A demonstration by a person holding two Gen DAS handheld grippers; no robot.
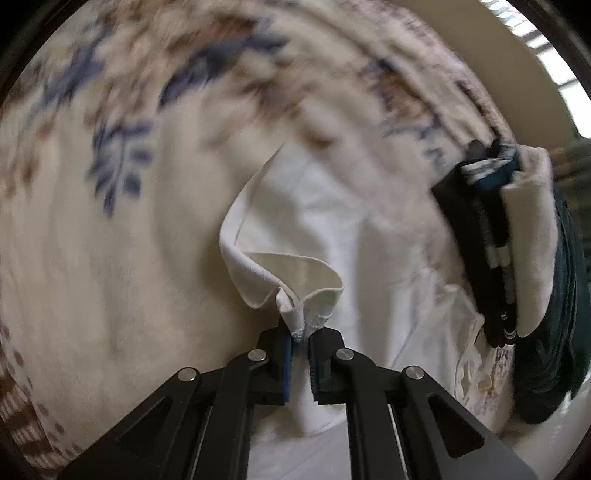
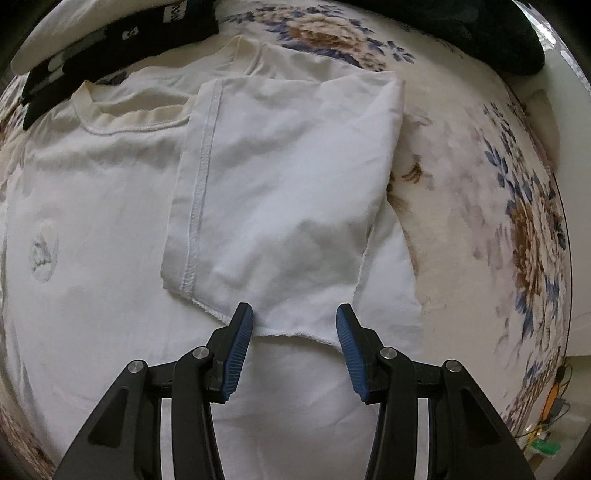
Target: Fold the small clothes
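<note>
Left gripper (image 1: 301, 338): jaws clamped on a pinch of the white T-shirt (image 1: 325, 221); the cloth bunches between the blue pads at lower centre of the left wrist view and curls up into a lifted flap just above them.

Right gripper (image 2: 294, 325): jaws apart, holding nothing; the blue pads (image 2: 236, 354) stand on either side of the raw edge of the folded-over part, at lower centre of the right wrist view. Whether the tips touch the cloth cannot be told.

White T-shirt (image 2: 110, 221): spread flat on the floral bedspread (image 2: 517, 221), filling the left and centre of the right wrist view. The neckline (image 2: 122, 114) sits at upper left; a faint round print (image 2: 43, 251) shows at far left.

Folded part (image 2: 288, 177): one side, sleeve included, lies turned over onto the body of the shirt, its stitched hem (image 2: 201, 177) running top to bottom in mid-frame.

Black striped garment (image 2: 110, 40): folded, at upper left of the right wrist view, just beyond the shirt's neckline (the left wrist view shows it at the right edge (image 1: 480, 240), partly blurred).

Dark green garment (image 2: 480, 33): bunched at upper right of the right wrist view, apart from the shirt.

Floral bedspread (image 1: 92, 166): cream with blue and brown flowers, blurred across the left wrist view.
</note>
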